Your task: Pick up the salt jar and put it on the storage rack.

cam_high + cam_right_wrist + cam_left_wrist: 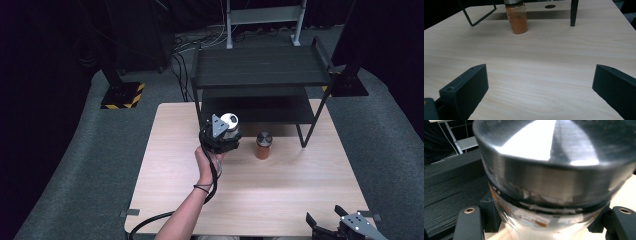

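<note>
Jar (229, 124), smooth glass with metal lid, likely slippery, clamped below lid by left gripper (223, 135); right gripper (334, 224) wide open, empty.

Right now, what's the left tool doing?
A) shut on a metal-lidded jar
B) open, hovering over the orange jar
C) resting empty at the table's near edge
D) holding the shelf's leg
A: in the left gripper view the jaws of the left tool stand against both sides of the metal-lidded jar, while the orange jar stands apart on the table.
</note>
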Tool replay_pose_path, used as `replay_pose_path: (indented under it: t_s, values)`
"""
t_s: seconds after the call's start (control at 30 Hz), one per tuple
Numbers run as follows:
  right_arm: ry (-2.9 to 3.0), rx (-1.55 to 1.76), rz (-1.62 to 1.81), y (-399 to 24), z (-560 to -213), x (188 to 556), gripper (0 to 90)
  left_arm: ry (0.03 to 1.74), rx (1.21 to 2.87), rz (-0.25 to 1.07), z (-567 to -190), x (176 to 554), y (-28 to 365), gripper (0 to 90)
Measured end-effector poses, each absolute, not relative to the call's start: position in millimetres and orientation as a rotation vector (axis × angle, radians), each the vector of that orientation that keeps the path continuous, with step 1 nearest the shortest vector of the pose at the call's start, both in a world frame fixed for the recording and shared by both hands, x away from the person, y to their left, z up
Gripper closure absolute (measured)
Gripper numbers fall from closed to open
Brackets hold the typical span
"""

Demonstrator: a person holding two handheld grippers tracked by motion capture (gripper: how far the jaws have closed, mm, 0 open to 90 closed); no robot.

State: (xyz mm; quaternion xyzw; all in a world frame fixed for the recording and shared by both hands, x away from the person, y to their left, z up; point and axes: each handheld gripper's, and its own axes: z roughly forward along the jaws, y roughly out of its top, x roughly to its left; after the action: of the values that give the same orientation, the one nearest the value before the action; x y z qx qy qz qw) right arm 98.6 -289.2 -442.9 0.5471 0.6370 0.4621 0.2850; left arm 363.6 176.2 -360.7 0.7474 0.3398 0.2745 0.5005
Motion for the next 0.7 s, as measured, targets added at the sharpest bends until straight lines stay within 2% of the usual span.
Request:
replay_pose_path:
  t_s: [0.7]
  values:
    - [1.692,1.478,1.233,-291,-444,98,0.0,0.828,1.821,0.666,-350,377,166,31.1]
